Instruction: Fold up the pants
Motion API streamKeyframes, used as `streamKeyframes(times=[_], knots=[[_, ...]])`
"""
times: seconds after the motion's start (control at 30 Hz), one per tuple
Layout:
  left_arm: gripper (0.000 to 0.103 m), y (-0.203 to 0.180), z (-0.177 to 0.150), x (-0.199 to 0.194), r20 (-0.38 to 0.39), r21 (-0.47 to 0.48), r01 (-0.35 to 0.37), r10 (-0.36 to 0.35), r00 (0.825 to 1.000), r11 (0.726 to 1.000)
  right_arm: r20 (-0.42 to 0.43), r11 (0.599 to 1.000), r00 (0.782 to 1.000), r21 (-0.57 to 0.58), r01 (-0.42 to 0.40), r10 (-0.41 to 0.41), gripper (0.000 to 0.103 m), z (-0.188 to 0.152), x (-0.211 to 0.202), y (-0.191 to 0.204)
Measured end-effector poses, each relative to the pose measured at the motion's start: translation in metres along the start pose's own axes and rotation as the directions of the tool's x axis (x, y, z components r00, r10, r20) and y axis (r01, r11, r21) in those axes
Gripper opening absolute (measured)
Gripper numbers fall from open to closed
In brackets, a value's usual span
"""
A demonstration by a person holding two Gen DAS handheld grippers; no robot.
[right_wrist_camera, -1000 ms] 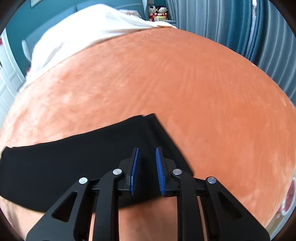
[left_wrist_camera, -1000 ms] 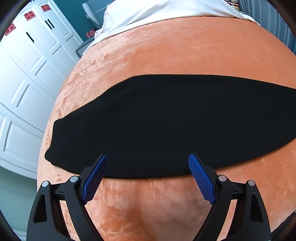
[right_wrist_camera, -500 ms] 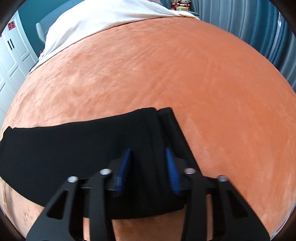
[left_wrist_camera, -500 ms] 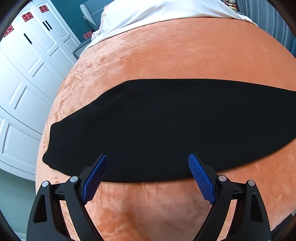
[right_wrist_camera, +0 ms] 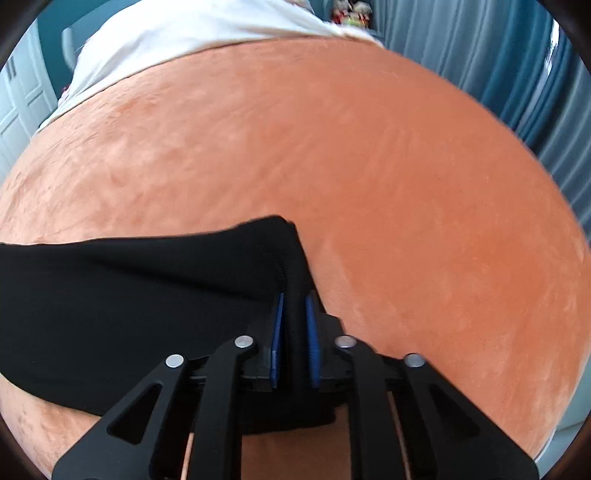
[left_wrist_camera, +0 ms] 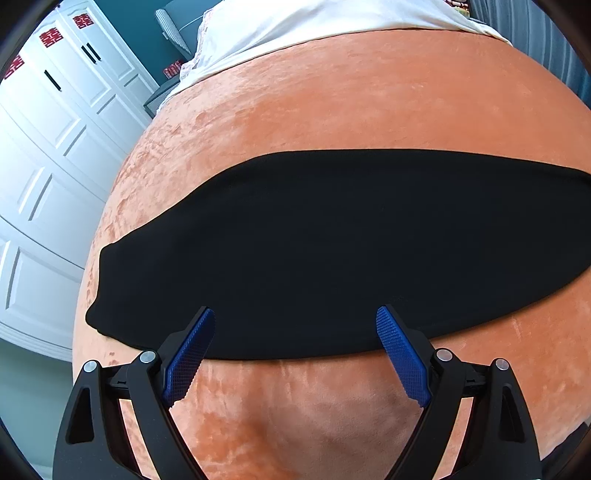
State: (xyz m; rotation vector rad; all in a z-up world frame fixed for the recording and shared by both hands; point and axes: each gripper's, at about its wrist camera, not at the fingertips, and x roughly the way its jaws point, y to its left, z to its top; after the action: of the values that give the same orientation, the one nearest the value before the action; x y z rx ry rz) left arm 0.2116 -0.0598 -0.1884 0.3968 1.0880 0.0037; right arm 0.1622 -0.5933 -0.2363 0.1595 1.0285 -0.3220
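Lying across the bed [left_wrist_camera: 369,96], the black pants [left_wrist_camera: 332,251] form one long flat band on the orange plush cover, from the left side of the bed toward the right. In the left wrist view the cloth looks smooth, without big wrinkles, and its left end stops near the edge of the bed, close to the white wardrobe doors [left_wrist_camera: 48,155].

The left gripper [left_wrist_camera: 295,332] hangs over the near edge of the pants with its jaws spread wide. Its blue pads [left_wrist_camera: 190,356] are well apart, and their tips lie over the near hem of the cloth, but they hold nothing. I cannot tell if the tips touch the fabric or are a little above it.

The right gripper [right_wrist_camera: 293,325] is at the right end of the pants [right_wrist_camera: 140,295]. Its jaws are pressed nearly together and pinch a fold of the black cloth between the two blue pads [right_wrist_camera: 277,332]. At this end the fabric rises a little into a ridge that runs away from the jaws, and a stitched seam shows beside it. The picture from the right wrist is slightly blurred.

Behind the orange cover, a white sheet [right_wrist_camera: 184,33] covers the far part of the bed. Blue-grey curtains [right_wrist_camera: 498,66] hang at the right side of the room.
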Motion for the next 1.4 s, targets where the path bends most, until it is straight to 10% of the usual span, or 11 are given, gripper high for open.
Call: streamKeyframes(times=[0.17, 0.33, 0.47, 0.67, 0.97, 1.4], knots=[[0.086, 0.002, -0.001, 0.004, -0.01, 0.001, 0.009, -0.009, 1.0, 1.0, 0.058, 0.996, 0.995, 0.029, -0.086, 0.084, 0.042, 0.019, -0.024, 0.002], [0.086, 0.001, 0.0, 0.003, -0.004, -0.008, 0.021, -0.021, 1.0, 1.0, 0.019, 0.997, 0.997, 0.002, -0.081, 0.081, 0.04, 0.037, 0.004, 0.012], [0.086, -0.004, 0.003, 0.002, 0.0, 0.01, 0.027, -0.027, 1.0, 1.0, -0.009, 0.998, 0.998, 0.003, -0.063, 0.063, 0.018, 0.037, 0.019, 0.017], [0.086, -0.001, 0.009, 0.005, -0.006, -0.006, 0.035, -0.035, 0.999, 0.999, 0.0, 0.996, 0.999, 0.083, -0.032, 0.032, 0.029, 0.037, 0.022, 0.009], [0.086, 0.028, 0.014, -0.022, 0.02, -0.128, 0.067, -0.065, 0.998, 0.989, 0.188, 0.983, 0.981, 0.183, 0.016, -0.051, 0.085, 0.018, -0.104, 0.055], [0.087, 0.102, -0.006, -0.123, 0.161, -0.278, 0.125, -0.082, 0.984, 0.952, 0.214, 0.993, 0.971, 0.03, -0.114, 0.105, 0.09, -0.044, -0.228, 0.213]])
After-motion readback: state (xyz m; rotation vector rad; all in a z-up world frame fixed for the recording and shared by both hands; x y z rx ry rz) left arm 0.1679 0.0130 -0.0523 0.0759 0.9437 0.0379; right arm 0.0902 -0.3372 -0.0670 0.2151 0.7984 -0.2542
